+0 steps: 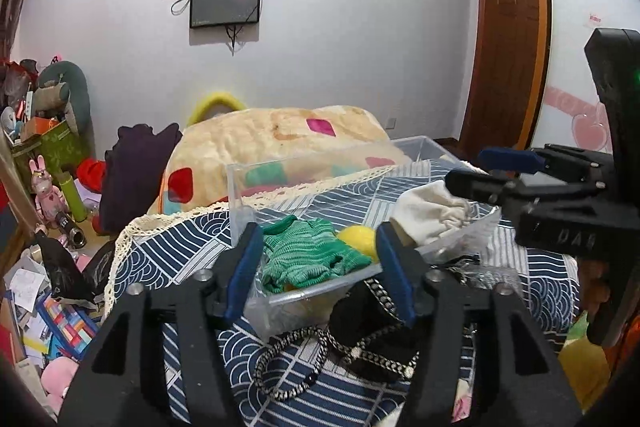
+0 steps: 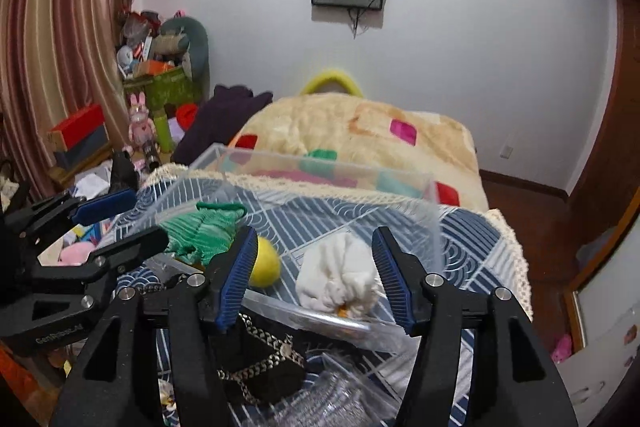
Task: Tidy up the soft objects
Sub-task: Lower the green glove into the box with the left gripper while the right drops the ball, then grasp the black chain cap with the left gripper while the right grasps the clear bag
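Left gripper (image 1: 316, 267): jaws apart, gripping nothing, poised above the box's near edge.
Right gripper (image 2: 314, 275): jaws apart, gripping nothing, poised above the white cloth.
Clear box (image 1: 236, 187): on the bed's blue patterned cover (image 1: 192, 251); holds 3 things.
Contents: green knit garment (image 1: 304, 255), crumpled; yellow ball (image 1: 358, 237); white cloth (image 2: 340, 275), bunched.
Black chain-strap bag (image 1: 372, 331): on the cover, just outside the box.

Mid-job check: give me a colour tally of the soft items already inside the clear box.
Green: 1, knitted garment
Yellow: 1, soft ball
White: 1, bunched cloth
Total: 3 in the clear box. The black chain-trimmed piece lies outside, on the bedspread.
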A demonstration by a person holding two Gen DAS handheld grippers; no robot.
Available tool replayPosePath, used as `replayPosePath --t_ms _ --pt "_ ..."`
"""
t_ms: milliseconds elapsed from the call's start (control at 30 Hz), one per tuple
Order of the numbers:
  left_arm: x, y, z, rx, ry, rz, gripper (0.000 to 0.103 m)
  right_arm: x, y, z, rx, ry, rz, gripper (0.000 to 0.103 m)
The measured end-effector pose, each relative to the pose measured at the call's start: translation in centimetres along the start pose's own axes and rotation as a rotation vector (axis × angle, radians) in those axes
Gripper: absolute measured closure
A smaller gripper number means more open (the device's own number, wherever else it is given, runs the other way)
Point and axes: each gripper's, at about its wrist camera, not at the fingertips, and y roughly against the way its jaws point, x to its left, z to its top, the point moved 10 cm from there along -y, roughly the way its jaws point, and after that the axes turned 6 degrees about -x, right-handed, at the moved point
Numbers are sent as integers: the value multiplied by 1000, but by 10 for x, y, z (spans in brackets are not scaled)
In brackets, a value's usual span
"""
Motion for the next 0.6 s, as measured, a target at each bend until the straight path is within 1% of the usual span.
replayPosePath --t_ms 67,133,200,267,367,600 --pt "-3 8 0 -12 -2 0 31 -4 9 3 -25 -7 -5 40" --pt "-7 15 -1 -18 -1 -11 27 -6 17 2 -43 -12 -11 39" --pt "-12 20 -5 -13 3 -25 19 -8 24 -1 -52 -13 -14 36" --pt "-16 24 -11 -5 13 -36 16 -10 31 -7 -60 -11 -27 36" --pt "-22 25 -25 31 26 -56 16 -13 36 -21 -59 -28 -35 35" --pt "-36 13 -63 127 55 -84 16 -16 27 -70 32 -78 -16 35"
